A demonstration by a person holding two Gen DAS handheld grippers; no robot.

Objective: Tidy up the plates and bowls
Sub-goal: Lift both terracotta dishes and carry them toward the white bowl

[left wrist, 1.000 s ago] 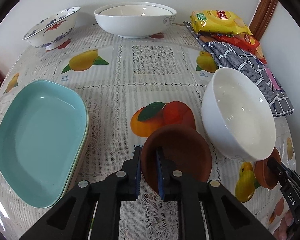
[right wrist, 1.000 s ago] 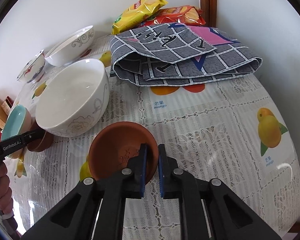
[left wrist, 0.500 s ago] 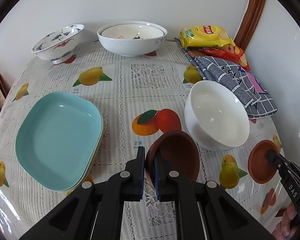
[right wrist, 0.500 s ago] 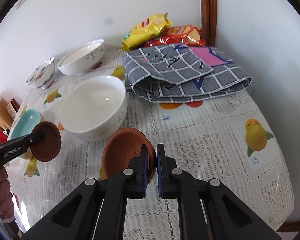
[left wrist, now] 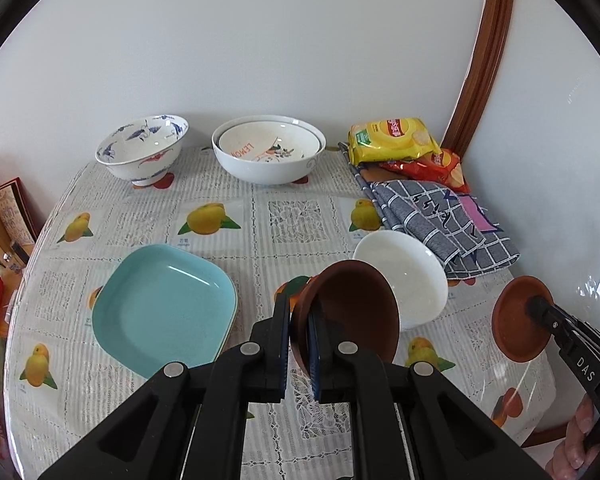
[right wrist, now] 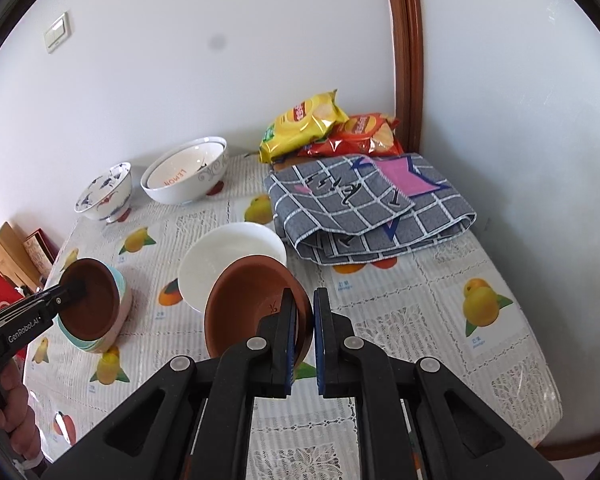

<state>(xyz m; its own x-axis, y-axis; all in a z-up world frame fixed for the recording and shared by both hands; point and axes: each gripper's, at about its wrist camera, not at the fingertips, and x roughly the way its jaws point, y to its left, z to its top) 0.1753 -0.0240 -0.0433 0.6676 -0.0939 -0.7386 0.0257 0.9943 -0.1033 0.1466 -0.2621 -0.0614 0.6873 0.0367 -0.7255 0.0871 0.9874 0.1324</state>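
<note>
My left gripper [left wrist: 299, 342] is shut on the rim of a brown saucer [left wrist: 352, 312] and holds it tilted above the table. My right gripper [right wrist: 301, 340] is shut on the rim of a second brown saucer [right wrist: 252, 300], also lifted; it shows in the left wrist view [left wrist: 518, 322] at the right. A plain white bowl [left wrist: 408, 272] stands on the table just beyond both saucers. A stack of turquoise plates [left wrist: 164, 304] lies at the left. A blue-patterned bowl [left wrist: 142, 152] and two nested white bowls [left wrist: 268, 152] stand at the back.
A folded grey checked cloth [right wrist: 364, 204] and two snack bags [right wrist: 328, 128] lie at the back right by the wall. The fruit-print tablecloth [right wrist: 440, 320] covers the table. Books and boxes [left wrist: 8, 216] stand off the left edge.
Both grippers have risen and pulled back, lifting the two brown saucers off the table. The saucers now hang tilted in the air.
</note>
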